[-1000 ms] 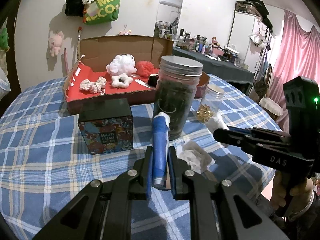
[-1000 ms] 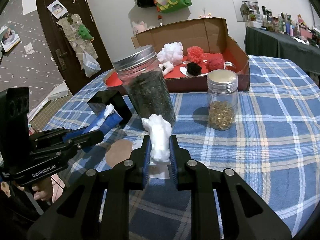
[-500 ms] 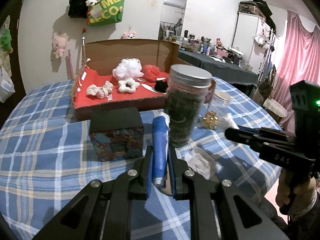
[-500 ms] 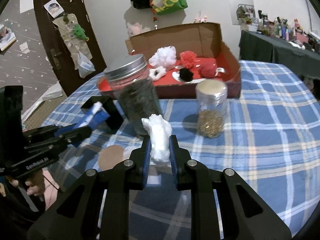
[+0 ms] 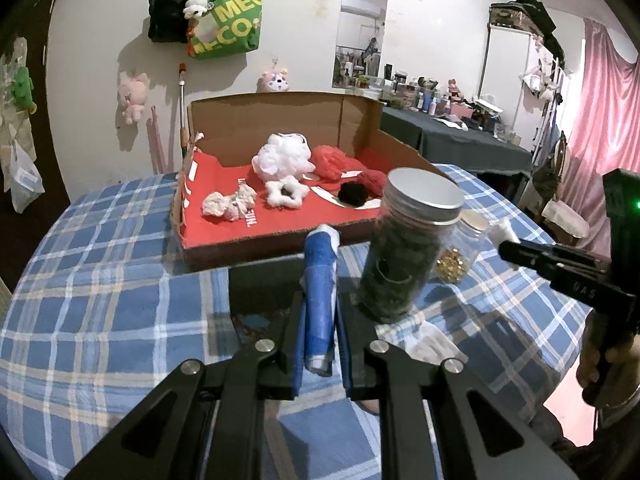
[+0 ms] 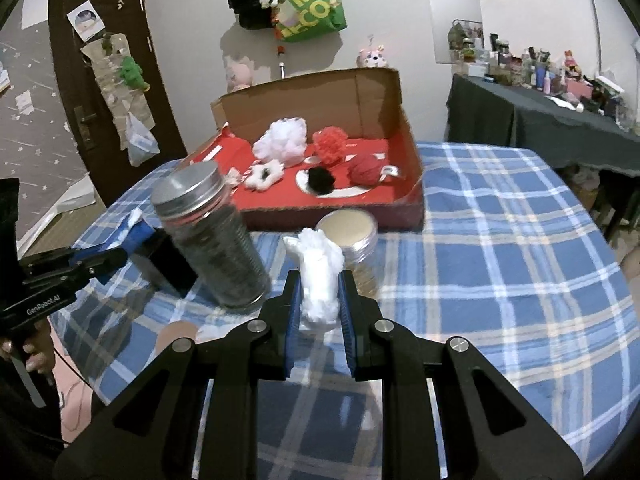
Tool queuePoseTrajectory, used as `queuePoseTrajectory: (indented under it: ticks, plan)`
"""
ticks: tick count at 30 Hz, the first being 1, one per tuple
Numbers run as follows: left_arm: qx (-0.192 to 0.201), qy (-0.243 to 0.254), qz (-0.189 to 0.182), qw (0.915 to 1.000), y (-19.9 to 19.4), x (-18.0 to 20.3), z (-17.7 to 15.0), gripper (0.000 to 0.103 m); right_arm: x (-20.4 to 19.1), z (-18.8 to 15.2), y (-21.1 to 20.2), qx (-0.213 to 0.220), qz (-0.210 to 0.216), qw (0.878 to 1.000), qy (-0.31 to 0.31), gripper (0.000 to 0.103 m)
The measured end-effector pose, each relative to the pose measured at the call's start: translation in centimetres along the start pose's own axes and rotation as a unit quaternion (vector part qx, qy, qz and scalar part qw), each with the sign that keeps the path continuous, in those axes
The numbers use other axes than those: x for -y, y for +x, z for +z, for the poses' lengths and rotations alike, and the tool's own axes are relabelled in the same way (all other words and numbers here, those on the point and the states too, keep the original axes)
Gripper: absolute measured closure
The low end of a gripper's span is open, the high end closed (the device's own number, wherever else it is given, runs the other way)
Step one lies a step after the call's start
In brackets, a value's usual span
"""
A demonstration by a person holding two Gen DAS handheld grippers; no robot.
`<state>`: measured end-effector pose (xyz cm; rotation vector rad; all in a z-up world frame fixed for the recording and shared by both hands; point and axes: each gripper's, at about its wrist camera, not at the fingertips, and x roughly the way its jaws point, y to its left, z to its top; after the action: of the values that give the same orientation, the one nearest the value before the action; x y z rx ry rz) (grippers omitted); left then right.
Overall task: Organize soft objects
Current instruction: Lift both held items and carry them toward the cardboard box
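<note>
Left gripper [image 5: 319,314]: clamped on blue roll [image 5: 319,280]
Right gripper [image 6: 320,300]: squeezing white wad [image 6: 320,276]
Risk: tall jar [image 6: 212,236], seemingly close, could get knocked over

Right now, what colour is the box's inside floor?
Red: the cardboard box floor, clearest in the right wrist view.

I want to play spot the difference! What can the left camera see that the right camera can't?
Only the left camera shows the pink curtain and the blue roll pinched in the left tongs. Only the right camera shows the dark door and the white fluffy lump squeezed in the right tongs. Both show the cardboard box with its red floor, the tall jar and the green bag.
</note>
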<state>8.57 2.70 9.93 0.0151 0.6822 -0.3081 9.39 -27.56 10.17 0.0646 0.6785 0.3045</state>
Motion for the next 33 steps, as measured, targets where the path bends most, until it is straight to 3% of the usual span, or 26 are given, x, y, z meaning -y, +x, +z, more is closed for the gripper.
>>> queuePoseTrajectory:
  ticks: [14,25,33]
  plan:
    - [-0.02,0.023,-0.004,0.9995,2.5,-1.2,3.8,0.088,1.2,4.2,1.9,-0.015,-0.018,0.999,-0.037,0.085]
    - [-0.074,0.031,-0.044,0.9958,6.3,-2.9,6.8,0.088,2.5,7.4,5.4,-0.058,0.022,0.998,-0.032,0.085]
    - [-0.12,0.025,-0.067,0.9902,9.5,-4.4,8.5,0.088,3.1,10.3,9.8,-0.118,0.042,0.991,-0.039,0.085]
